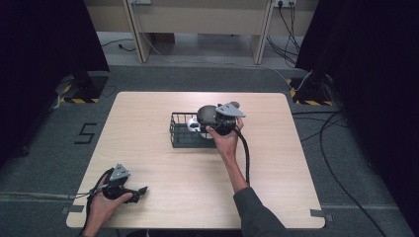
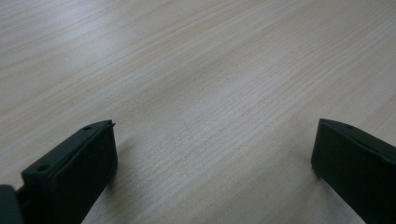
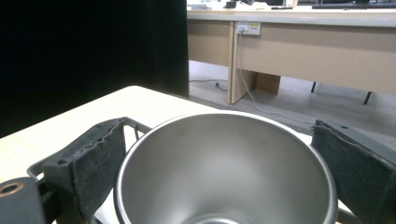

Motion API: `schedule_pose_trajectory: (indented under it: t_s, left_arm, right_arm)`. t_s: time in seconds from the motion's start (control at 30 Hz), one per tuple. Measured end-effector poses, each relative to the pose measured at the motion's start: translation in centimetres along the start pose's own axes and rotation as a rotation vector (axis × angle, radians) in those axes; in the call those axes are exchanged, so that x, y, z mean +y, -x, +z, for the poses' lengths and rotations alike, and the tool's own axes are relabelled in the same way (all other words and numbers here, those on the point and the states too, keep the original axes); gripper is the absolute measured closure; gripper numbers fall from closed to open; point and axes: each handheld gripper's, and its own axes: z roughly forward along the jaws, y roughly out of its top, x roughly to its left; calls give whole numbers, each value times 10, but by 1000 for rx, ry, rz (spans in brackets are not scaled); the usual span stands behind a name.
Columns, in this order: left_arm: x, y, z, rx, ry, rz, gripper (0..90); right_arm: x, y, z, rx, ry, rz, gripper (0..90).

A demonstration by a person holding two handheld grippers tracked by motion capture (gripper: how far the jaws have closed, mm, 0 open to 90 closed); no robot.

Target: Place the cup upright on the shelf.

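A steel cup point(image 3: 224, 172) with a wide round mouth sits between the jaws of my right gripper point(image 3: 219, 154), which press on both of its sides. In the high view this cup point(image 1: 204, 114) looks dark and hangs over the right end of a black wire basket point(image 1: 179, 134) at the table's middle. My right gripper point(image 1: 208, 118) reaches it from the right. A white object point(image 1: 193, 125) lies inside the basket. My left gripper point(image 1: 142, 189) rests low at the front left corner. Its jaws point(image 2: 215, 149) stand wide apart over bare wood.
The light wooden table point(image 1: 163, 168) has open surface around the basket. The basket's wire rim point(image 3: 135, 124) shows beside the cup. Dark curtains stand left and right, and desks point(image 1: 197, 15) with cables on the floor lie beyond the far edge.
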Motion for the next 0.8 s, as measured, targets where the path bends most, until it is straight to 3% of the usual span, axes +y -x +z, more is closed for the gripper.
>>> schedule_pose_trajectory:
  t_s: [0.33,0.43,0.8]
  left_arm:
    - [0,0,0,0,0,0,0]
    - [0,0,0,0,0,0,0]
    - [0,0,0,0,0,0,0]
  right_arm:
    - [6,1,-5,7,25,8,68]
    - [8,2,-9,21,39,11,157]
    - [13,-3,-20,52,57,-7,147]
